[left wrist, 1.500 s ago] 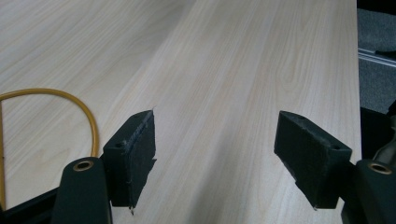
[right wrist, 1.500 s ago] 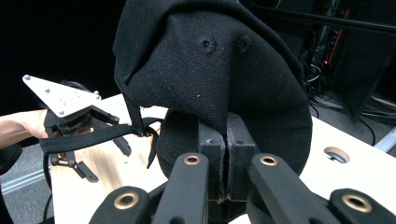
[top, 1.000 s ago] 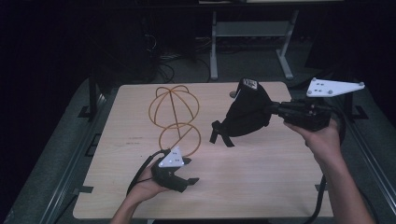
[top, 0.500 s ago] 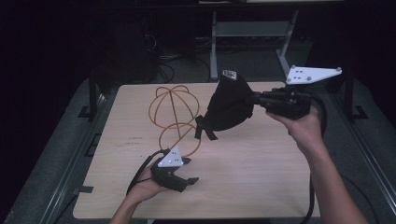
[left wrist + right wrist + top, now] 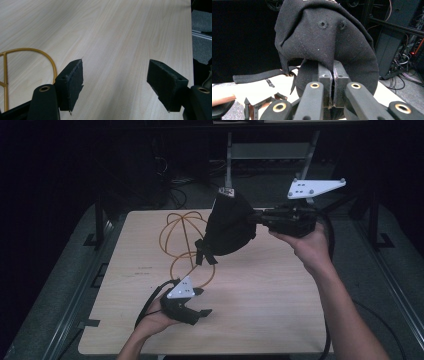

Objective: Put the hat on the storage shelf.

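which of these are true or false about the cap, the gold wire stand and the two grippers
1. The right gripper is shut on the black cap. True.
2. The cap lies flat on the table. False: it is held up in the air, above the table's far side.
3. The left gripper has its jaws spread with nothing between them. True.
4. The left gripper holds the gold wire stand. False: the stand rests on the table, its base ring just beside that gripper's jaw in the left gripper view.
5. The cap already sits on top of the wire stand. False: it hangs next to the stand's round top, with its strap dangling loose.
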Demonstrator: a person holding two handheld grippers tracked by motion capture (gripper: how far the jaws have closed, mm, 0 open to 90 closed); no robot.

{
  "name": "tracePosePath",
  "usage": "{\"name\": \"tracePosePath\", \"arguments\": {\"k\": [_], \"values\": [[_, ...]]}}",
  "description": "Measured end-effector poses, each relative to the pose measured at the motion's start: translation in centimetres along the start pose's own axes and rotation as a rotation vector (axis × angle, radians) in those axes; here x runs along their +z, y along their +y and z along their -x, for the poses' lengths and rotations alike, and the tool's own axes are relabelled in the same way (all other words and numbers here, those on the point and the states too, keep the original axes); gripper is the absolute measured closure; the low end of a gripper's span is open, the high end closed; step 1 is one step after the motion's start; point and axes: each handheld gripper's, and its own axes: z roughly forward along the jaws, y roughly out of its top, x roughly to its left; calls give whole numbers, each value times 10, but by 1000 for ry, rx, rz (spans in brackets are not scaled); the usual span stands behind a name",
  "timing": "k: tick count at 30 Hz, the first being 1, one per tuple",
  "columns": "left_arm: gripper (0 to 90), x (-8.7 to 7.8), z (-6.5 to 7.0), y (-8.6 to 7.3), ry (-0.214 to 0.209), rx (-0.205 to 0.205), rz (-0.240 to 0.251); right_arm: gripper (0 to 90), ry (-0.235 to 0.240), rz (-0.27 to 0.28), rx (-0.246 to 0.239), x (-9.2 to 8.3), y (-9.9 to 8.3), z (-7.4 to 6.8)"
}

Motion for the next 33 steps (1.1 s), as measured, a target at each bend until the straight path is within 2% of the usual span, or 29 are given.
{"name": "tracePosePath", "arguments": {"k": [6,12,17,18,21,23,25,27,30,33], "values": [[290,1,1,0,-3,7,-16,874,19,-1,-9,18,9,-2],[290,2,0,0,-6,5,-12,875,39,-20,5,39,17,3],[291,1,-3,1,-12,4,5,874,57,-39,-2,59,30,8],[291,2,-2,2,-12,-1,5,874,67,-42,-7,67,34,9],[291,4,-3,2,-13,4,-4,874,75,-45,-11,75,38,9],[291,5,-2,1,-14,-7,-11,875,82,-47,-13,83,40,11],[291,6,-2,1,-15,13,-14,875,88,-49,-11,91,42,13],[291,5,-1,2,-24,6,-5,875,96,-55,-8,99,43,14],[291,4,0,5,-29,30,7,874,102,-51,-3,110,45,15],[291,3,1,6,-31,19,14,874,113,-51,1,120,47,15]]}}
